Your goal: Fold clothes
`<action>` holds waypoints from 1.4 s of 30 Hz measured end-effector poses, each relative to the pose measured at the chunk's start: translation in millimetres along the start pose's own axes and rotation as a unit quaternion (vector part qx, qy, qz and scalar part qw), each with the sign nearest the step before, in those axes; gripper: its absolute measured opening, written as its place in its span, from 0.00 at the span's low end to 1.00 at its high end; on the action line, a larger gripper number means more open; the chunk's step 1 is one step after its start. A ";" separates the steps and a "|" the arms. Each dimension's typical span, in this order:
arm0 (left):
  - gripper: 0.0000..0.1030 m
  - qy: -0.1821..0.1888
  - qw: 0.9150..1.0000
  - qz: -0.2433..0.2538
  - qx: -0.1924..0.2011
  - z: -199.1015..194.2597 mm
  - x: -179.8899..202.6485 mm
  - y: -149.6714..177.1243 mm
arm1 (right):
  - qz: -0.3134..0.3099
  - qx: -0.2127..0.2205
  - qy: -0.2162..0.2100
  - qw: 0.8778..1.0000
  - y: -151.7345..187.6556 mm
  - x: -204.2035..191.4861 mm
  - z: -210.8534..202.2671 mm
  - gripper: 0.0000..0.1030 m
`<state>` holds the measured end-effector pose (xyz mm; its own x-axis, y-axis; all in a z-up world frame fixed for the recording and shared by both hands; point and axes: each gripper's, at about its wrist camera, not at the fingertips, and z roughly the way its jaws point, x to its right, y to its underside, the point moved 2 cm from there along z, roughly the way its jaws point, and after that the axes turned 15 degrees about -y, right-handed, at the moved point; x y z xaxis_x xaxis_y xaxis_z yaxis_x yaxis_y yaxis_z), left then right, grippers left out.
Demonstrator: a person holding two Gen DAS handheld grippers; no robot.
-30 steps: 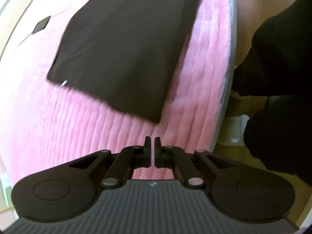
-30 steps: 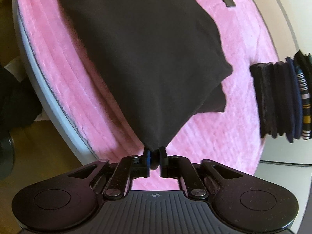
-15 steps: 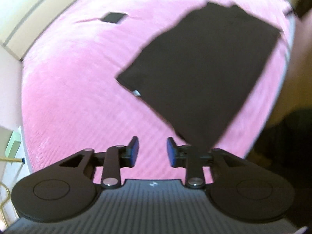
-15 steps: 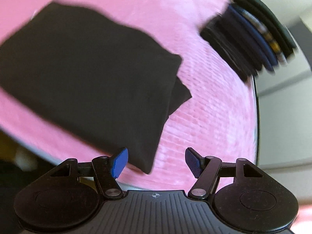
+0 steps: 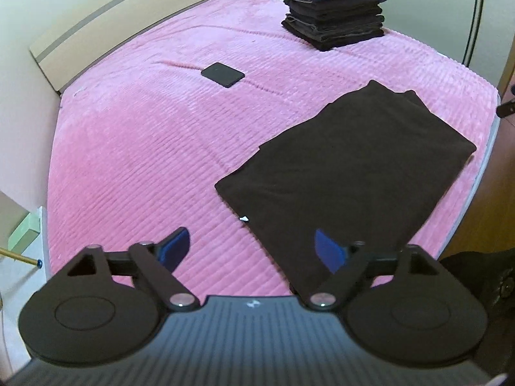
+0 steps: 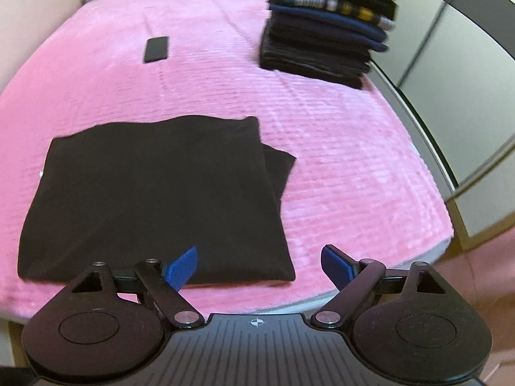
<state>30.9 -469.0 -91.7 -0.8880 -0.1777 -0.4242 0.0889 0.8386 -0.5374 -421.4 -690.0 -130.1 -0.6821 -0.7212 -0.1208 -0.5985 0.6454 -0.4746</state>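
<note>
Each tool, left and right, has let go and gapes wide, empty. The black garment now lies folded flat at frame centre, so this fold looks complete.

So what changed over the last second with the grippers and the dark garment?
The right gripper, shut on a corner of the dark garment a second ago, let go and now stands open. The left gripper, shut on nothing then, has opened too. Both pulled back. The garment now lies flat, folded, near the edge of the pink bedspread. The folded stack and small black object stayed put.
</note>
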 end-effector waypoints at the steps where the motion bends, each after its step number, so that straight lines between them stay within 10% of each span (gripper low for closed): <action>1: 0.87 -0.002 1.000 -0.002 -0.002 -1.3 -0.7 0.8 | 0.012 0.001 -0.001 1.000 1.0 2.0 -1.7 0.88; 42: 0.96 -0.033 0.997 0.058 -0.035 9.9 37.6 -66.3 | 0.131 -0.066 -0.069 0.987 -18.0 55.0 50.0 0.90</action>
<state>-4.0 -536.4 -79.2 -0.8411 -0.1089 -0.5298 0.1562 0.8889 -0.4307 -427.2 -753.8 -171.7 -0.7616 -0.5475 -0.3466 -0.4654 0.8344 -0.2953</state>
